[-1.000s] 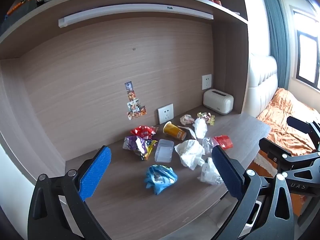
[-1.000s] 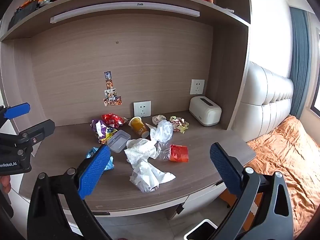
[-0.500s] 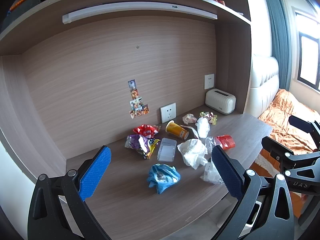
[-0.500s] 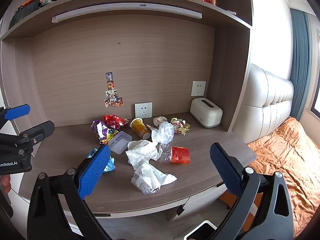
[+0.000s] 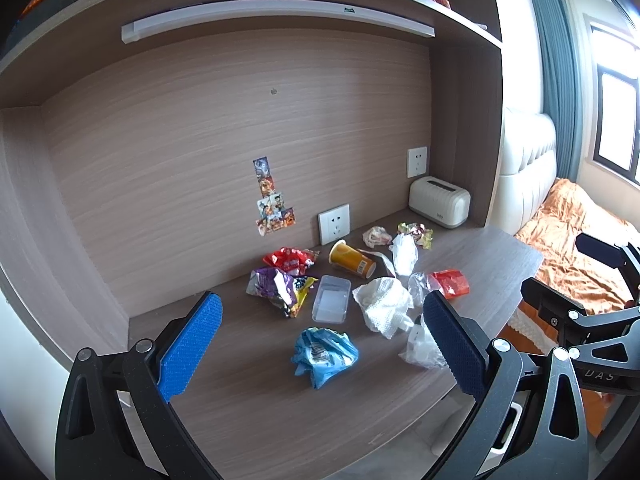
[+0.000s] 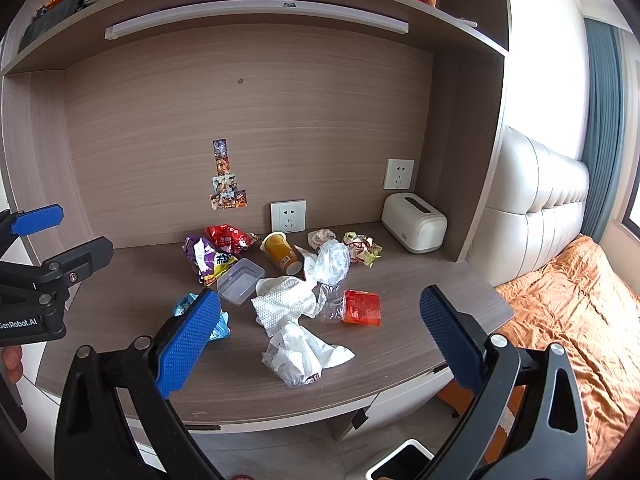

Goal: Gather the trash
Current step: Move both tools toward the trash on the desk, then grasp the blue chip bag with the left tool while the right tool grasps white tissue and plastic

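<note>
Trash lies in the middle of a wooden desk (image 5: 256, 408): a blue crumpled wrapper (image 5: 323, 354), a purple-yellow snack bag (image 5: 278, 290), a red wrapper (image 5: 290, 259), a yellow paper cup (image 5: 351, 263) on its side, a clear plastic box (image 5: 331, 303), a white paper towel (image 5: 384, 307), a crumpled clear-white bag (image 6: 302, 354) and a flat red packet (image 6: 361, 307). My left gripper (image 5: 320, 344) is open and empty, held back from the desk near the blue wrapper. My right gripper (image 6: 316, 334) is open and empty, in front of the crumpled bag.
A white toaster (image 6: 414, 222) stands at the desk's back right under a wall socket (image 6: 398, 174). A shelf with toys runs above. A white bin (image 6: 400, 462) sits on the floor below the desk's front edge. A bed with orange cover (image 6: 576, 312) is at the right.
Both grippers have moved slightly closer to the desk and tilted a little; the trash sits a bit lower and larger in view. Nothing on the desk has moved.
</note>
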`<state>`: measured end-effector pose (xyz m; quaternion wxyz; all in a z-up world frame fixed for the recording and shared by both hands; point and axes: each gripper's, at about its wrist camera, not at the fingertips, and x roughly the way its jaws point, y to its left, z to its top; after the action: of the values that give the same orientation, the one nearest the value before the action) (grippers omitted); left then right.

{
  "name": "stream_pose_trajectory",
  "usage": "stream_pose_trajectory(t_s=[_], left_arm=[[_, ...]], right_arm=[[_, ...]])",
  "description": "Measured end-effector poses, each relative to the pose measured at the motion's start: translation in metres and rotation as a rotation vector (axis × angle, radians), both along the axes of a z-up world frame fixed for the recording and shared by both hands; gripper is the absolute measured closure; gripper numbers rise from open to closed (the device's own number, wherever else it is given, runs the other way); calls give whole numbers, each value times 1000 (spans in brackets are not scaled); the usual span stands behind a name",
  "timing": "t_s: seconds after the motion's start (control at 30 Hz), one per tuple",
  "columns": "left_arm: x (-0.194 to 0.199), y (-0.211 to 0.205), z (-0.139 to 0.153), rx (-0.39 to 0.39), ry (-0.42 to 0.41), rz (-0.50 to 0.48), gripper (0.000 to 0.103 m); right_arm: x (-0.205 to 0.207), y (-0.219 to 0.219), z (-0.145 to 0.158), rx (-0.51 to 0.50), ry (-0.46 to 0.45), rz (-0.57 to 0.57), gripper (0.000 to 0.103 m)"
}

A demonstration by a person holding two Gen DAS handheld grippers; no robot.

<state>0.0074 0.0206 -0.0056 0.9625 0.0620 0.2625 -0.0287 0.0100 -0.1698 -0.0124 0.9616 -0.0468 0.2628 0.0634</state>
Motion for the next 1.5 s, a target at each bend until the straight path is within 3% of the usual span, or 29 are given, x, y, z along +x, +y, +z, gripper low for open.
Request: stream_pose_trajectory(t_s=[0.47, 0.87, 1.23, 1.5], left_arm=[[11, 2, -8, -7, 14, -10, 5], [40, 9, -43, 1, 32, -63, 5], [99, 23, -110, 1, 116, -144, 5], [141, 26, -176, 2, 253, -208, 5]], right_arm=[[12, 5, -5, -5, 29, 10, 3], [44, 16, -40, 1, 108, 6, 3], [91, 33, -106, -29, 190, -57, 3], [121, 35, -165, -12, 305, -141, 3]])
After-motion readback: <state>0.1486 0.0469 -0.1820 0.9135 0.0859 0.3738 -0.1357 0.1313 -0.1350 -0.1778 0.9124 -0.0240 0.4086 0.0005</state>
